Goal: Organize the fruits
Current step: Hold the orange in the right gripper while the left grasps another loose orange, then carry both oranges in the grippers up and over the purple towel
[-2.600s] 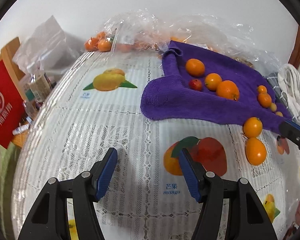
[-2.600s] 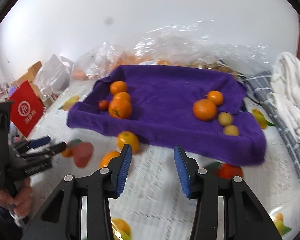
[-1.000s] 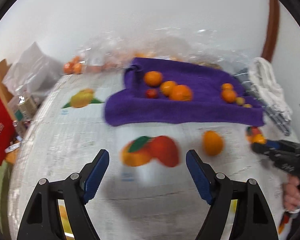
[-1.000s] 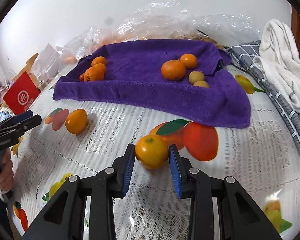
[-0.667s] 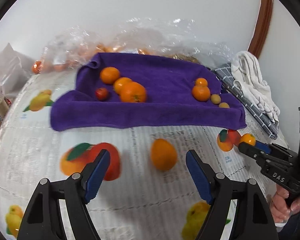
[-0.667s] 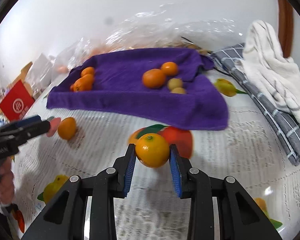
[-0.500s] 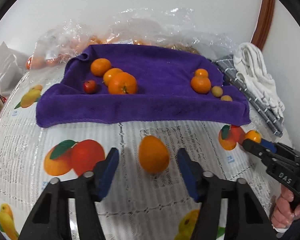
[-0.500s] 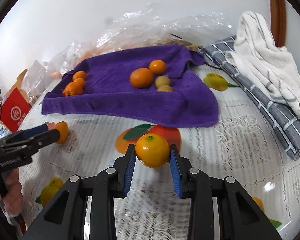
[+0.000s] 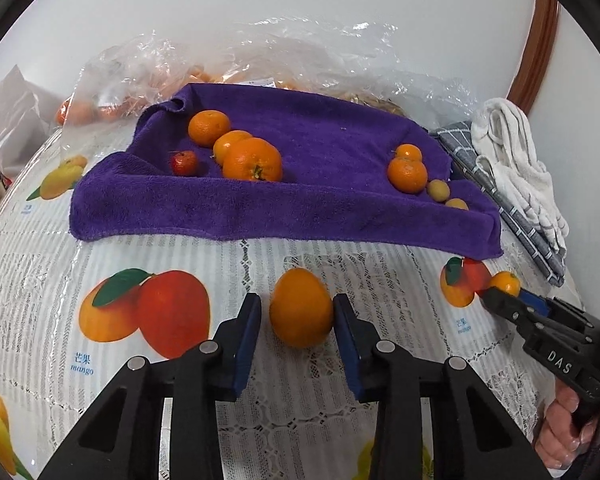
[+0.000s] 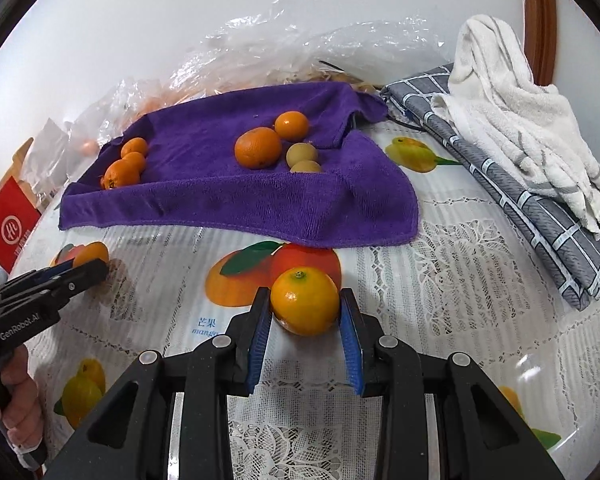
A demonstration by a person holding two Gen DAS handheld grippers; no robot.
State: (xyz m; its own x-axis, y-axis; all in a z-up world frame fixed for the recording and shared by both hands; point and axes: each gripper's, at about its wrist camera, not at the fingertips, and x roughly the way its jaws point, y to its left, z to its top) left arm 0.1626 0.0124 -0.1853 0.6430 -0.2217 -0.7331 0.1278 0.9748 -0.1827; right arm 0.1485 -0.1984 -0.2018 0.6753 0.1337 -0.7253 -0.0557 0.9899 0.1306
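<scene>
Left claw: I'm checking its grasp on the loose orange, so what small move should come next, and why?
Probably finish closing. The left claw has just been closing around the orange on the tablecloth; one pad touches it, while the other shows a slight gap.

Left gripper (image 9: 297, 316) tilts down toward the table, its jaws just closing in around an orange (image 9: 301, 307): the right pad touches, the left shows a sliver of gap. Right gripper (image 10: 305, 312) angles down too, pads clamped on a second orange (image 10: 304, 301). A hand (image 10: 18, 394) grips the left handle.
</scene>
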